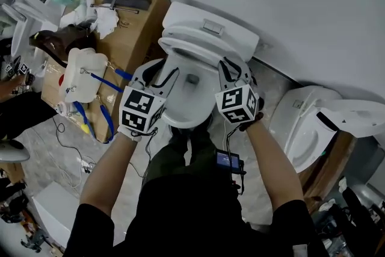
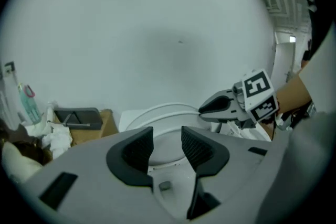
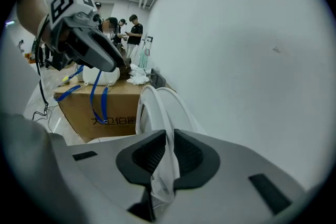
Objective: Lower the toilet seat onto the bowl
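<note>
- The toilet seat [image 1: 198, 50] stands raised, close to upright, before the tank [image 1: 212, 24]. The bowl [image 1: 180, 120] below it is uncovered, so the lowering is not yet done.
- The right claw [image 1: 236, 69] is closed on the right side of the seat's rim. In the right gripper view the thin white edge of the seat [image 3: 156, 107] passes directly between the two jaws of this claw [image 3: 168, 139]. A second white shell, probably the lid, stands just behind it.
- The left claw [image 1: 159, 76] is wide and holds nothing. It hovers at the left side of the bowl, and in its own view the claw [image 2: 167, 136] points toward the white arc of the seat [image 2: 157, 112] without touching it.
- The deciding relation, as I judge: the seat turns on its hinge at the tank side, and its free end is high. It must therefore swing forward and down, toward the person.
- The right claw is the one at the seat; the left is only near.
- A cardboard box [image 1: 129, 39] stands just left of the toilet, outside this path.
</note>
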Demonstrator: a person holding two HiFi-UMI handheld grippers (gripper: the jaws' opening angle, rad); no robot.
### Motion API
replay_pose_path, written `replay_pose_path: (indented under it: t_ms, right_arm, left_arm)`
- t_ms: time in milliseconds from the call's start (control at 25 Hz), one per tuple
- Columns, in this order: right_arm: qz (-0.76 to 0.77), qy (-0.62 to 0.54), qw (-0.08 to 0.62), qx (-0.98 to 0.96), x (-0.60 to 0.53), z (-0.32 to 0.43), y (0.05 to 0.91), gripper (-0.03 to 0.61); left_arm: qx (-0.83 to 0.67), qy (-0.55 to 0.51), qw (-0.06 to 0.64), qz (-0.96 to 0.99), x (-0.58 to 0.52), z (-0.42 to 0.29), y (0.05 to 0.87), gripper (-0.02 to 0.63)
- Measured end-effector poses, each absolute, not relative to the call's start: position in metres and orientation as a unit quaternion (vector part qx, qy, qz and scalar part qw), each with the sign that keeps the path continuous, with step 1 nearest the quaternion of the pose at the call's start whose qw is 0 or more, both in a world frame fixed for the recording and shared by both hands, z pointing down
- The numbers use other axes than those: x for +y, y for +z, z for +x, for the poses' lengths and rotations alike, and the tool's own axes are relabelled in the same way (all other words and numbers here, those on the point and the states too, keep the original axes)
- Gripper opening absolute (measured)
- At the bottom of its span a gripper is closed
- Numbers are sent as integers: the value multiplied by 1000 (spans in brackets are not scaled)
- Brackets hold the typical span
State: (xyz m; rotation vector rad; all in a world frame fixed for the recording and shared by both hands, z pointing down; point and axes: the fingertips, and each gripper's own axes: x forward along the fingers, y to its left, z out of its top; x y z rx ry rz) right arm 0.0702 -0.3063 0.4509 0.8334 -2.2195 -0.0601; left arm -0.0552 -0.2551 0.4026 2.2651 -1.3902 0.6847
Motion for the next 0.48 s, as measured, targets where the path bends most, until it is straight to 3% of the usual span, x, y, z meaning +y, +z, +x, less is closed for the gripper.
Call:
replay_pose_path:
  t_ms: [120, 360, 480]
  right_arm:
    - [320, -24, 369, -872, -298, 68, 452, 67]
    - [328, -15, 362, -873, -274, 67, 453, 69]
    - [331, -26, 361, -871, -257, 62, 453, 69]
  left_arm:
    - [-514, 227, 234, 794, -265, -61, 413, 175]
    - [-480, 321, 138, 805, -268, -63, 424, 175]
    - [-468, 318, 148, 811, -264, -69, 430, 175]
